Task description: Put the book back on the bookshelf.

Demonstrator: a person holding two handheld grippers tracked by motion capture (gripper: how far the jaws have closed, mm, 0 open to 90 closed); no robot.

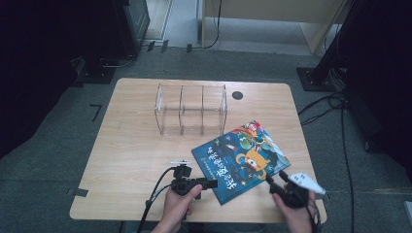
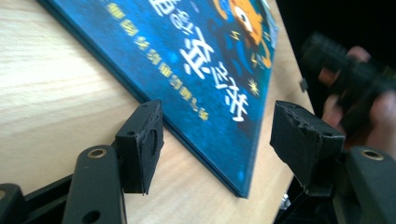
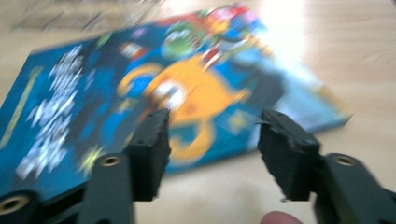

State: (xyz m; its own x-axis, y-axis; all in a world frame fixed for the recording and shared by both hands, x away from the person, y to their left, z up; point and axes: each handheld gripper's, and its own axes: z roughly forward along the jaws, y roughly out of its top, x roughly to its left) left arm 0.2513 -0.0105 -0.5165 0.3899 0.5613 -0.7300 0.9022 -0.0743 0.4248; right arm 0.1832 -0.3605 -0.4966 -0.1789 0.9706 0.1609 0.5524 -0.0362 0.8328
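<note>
A blue picture book (image 1: 240,160) with an orange cartoon figure lies flat on the wooden table (image 1: 131,145), right of centre and turned at an angle. My left gripper (image 1: 210,184) is at the book's near left corner. In the left gripper view its jaws (image 2: 215,135) stand open, with that corner of the book (image 2: 201,70) between them and the pads clear of it. My right gripper (image 1: 275,177) is at the book's near right edge. In the right gripper view it (image 3: 212,140) is open and hangs over the blurred cover (image 3: 140,93), holding nothing.
A clear acrylic rack (image 1: 191,110) with three compartments stands at the back middle of the table. A black round grommet (image 1: 237,95) sits behind it. Both hands come in over the table's near edge. Bare wood stretches left of the book.
</note>
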